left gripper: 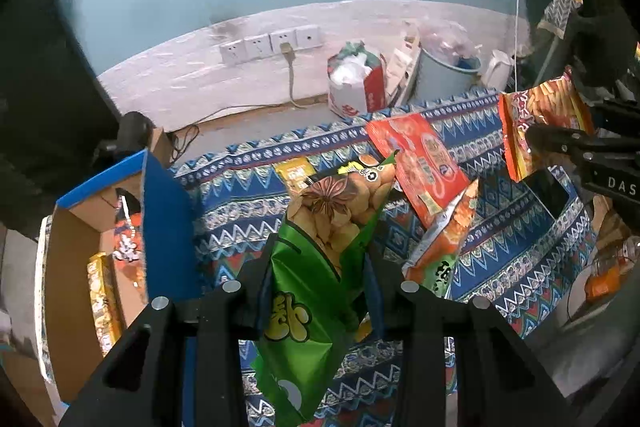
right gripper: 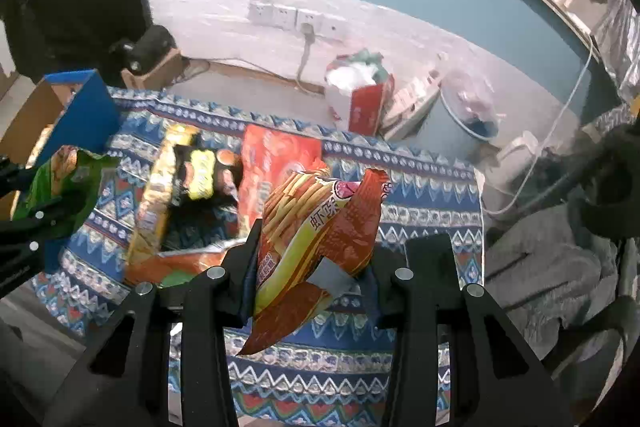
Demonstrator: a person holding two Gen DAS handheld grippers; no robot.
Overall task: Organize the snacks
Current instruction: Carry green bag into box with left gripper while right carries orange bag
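My left gripper (left gripper: 320,267) is shut on a green snack bag (left gripper: 320,267) and holds it above the patterned cloth (left gripper: 240,203). It also shows at the left of the right wrist view (right gripper: 60,195). My right gripper (right gripper: 312,251) is shut on an orange shrimp-stick bag (right gripper: 320,239), lifted over the cloth (right gripper: 420,187); the bag shows at the right of the left wrist view (left gripper: 540,123). A cardboard box with blue flaps (left gripper: 160,227) stands at the left with snack packs inside. A red bag (left gripper: 420,163), a yellow pack (left gripper: 296,173) and an orange-green bag (left gripper: 444,251) lie on the cloth.
A red-white bag (left gripper: 356,83), a pale blue bin (left gripper: 444,71) and a white kettle (left gripper: 498,69) stand on the floor by the wall. Wall sockets (left gripper: 272,45) with a plugged cord are behind. Grey fabric (right gripper: 552,267) lies right of the cloth.
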